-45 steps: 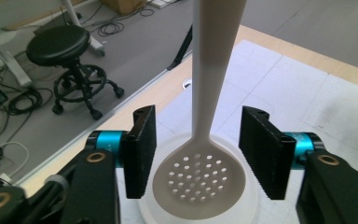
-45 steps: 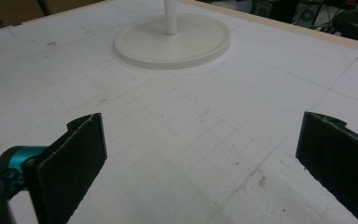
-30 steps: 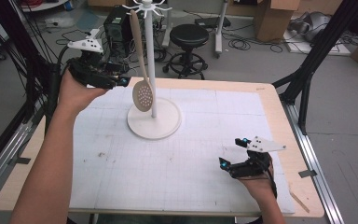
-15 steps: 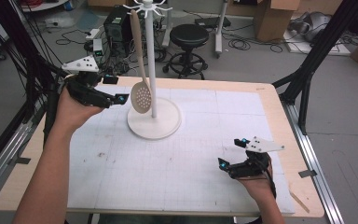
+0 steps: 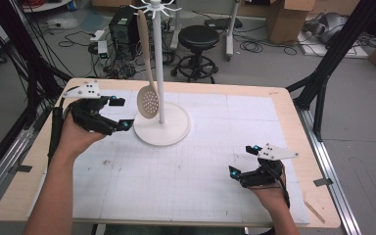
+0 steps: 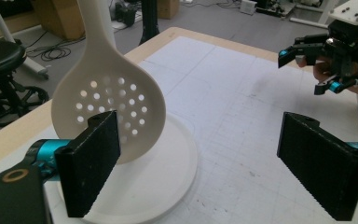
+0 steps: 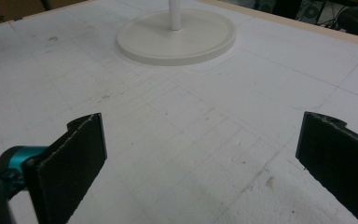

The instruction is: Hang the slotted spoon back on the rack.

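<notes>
Cream slotted wooden spoon [image 5: 148, 100] hangs upright from white stand [image 5: 162, 128], just beside left gripper [image 5: 118, 113]; fingers just opening, empty. Right gripper [image 5: 242, 160] gapes, well apart.

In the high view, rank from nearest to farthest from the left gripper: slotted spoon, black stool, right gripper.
From the left gripper:
1. Slotted spoon, hanging just beside it on the stand.
2. Black stool, on the floor beyond the table.
3. Right gripper, near the table's front right.
</notes>
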Demonstrator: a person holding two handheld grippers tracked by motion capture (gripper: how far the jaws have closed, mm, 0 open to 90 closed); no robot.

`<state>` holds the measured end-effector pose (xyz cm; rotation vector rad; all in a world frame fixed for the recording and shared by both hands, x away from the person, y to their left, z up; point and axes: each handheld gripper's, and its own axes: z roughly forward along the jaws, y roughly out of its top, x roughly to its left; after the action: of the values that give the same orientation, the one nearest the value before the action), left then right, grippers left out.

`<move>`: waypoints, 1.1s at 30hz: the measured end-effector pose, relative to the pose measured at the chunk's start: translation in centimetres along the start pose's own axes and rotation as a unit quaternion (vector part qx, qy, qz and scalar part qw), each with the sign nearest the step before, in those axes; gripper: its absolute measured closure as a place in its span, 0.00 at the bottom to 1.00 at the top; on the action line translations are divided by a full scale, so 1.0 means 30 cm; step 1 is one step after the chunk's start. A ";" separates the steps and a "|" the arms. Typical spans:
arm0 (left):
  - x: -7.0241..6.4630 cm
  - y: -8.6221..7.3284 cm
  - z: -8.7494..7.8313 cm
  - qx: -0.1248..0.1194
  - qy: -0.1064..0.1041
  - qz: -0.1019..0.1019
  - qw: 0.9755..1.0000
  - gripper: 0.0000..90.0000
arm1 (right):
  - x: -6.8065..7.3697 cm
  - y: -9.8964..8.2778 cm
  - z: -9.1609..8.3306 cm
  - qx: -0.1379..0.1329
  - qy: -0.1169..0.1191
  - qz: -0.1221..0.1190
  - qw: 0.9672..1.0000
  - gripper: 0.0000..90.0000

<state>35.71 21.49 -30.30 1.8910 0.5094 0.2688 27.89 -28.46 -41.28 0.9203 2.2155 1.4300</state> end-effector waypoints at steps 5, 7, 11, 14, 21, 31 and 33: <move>-0.009 -0.092 0.006 -0.005 -0.004 -0.019 1.000 0.14 | -0.001 -0.002 0.004 0.002 0.001 0.000 1.000 0.01; -0.011 -0.109 0.006 -0.006 -0.006 -0.022 1.000 0.13 | -0.001 -0.002 0.005 0.001 0.001 -0.003 1.000 0.01; -0.023 -0.162 0.002 -0.011 -0.007 -0.028 1.000 0.13 | 0.002 -0.003 0.013 0.005 0.003 -0.003 1.000 0.01; -0.031 -0.182 -0.004 -0.011 -0.010 -0.030 0.999 0.13 | 0.004 -0.002 0.017 0.005 0.003 -0.004 1.000 0.01; -0.061 -0.216 -0.002 -0.003 -0.014 -0.022 1.000 0.13 | 0.006 -0.006 0.016 0.007 0.003 -0.001 1.000 0.01; -0.070 -0.250 -0.013 -0.024 -0.036 -0.030 0.999 0.12 | 0.003 -0.007 0.013 0.006 0.004 -0.006 1.000 0.01; -0.070 -0.254 -0.010 -0.022 -0.036 -0.029 0.999 0.11 | 0.002 -0.008 0.009 0.004 0.005 -0.005 1.000 0.01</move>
<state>32.05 23.05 -37.15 1.8341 0.5047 0.1704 27.94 -28.30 -41.61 0.9072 2.2313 1.4242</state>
